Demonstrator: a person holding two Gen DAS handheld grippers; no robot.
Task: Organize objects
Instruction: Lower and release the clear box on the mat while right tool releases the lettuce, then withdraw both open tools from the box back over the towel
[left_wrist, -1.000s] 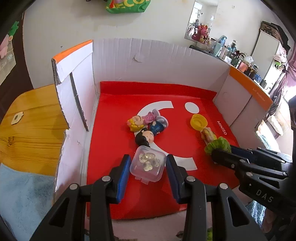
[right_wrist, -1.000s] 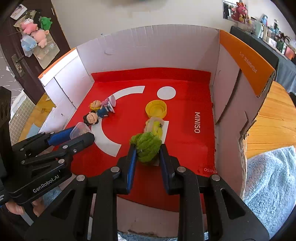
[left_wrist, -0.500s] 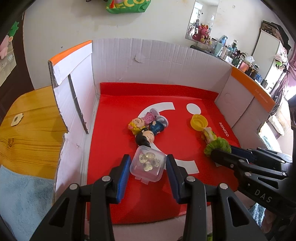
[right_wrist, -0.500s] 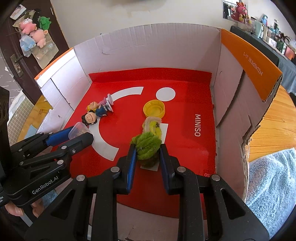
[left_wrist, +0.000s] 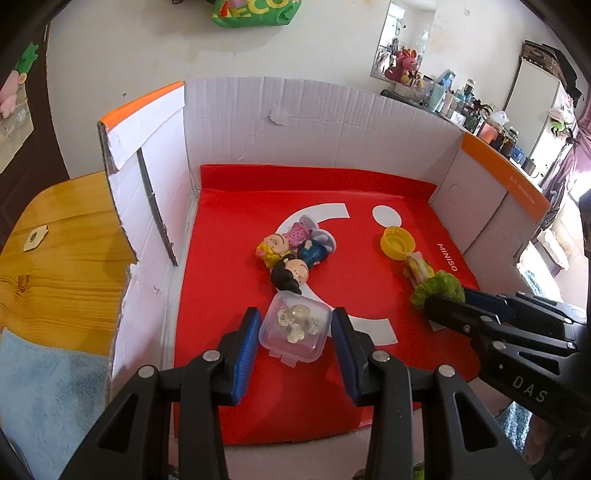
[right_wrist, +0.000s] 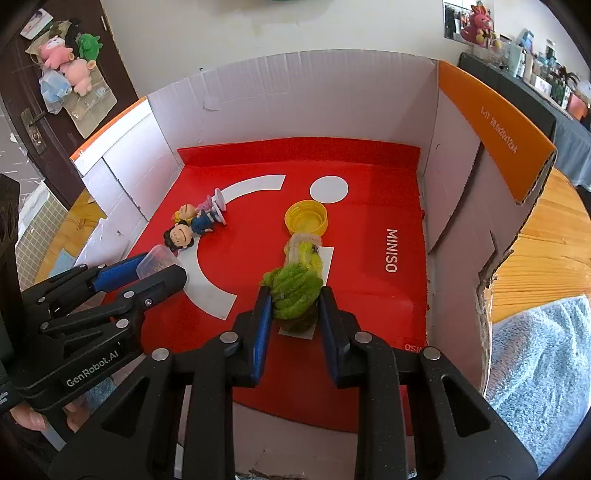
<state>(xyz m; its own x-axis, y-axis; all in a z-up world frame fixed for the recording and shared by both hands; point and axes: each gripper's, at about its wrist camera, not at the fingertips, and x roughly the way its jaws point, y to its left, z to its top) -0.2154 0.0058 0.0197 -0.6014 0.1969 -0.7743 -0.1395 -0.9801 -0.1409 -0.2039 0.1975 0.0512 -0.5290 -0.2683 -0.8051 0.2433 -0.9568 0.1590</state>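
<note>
Red mat (left_wrist: 236, 398) in cardboard box (left_wrist: 332, 125): L gripper (left_wrist: 294, 334) clamps clear case (left_wrist: 294, 326); R gripper (right_wrist: 294, 314) clamps green fuzzy toy (right_wrist: 294, 288).

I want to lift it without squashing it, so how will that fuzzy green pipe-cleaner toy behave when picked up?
The green pipe-cleaner toy looks soft and light, so it will probably compress between the right hand-held gripper fingers. Its long yellow-green end sticks out unsupported and may droop. The fuzzy surface likely grips well rather than slipping.

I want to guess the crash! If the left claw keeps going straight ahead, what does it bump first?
Probably the black-haired doll, just beyond the clear box between the left claw's pads; depth is hard to judge.
</note>
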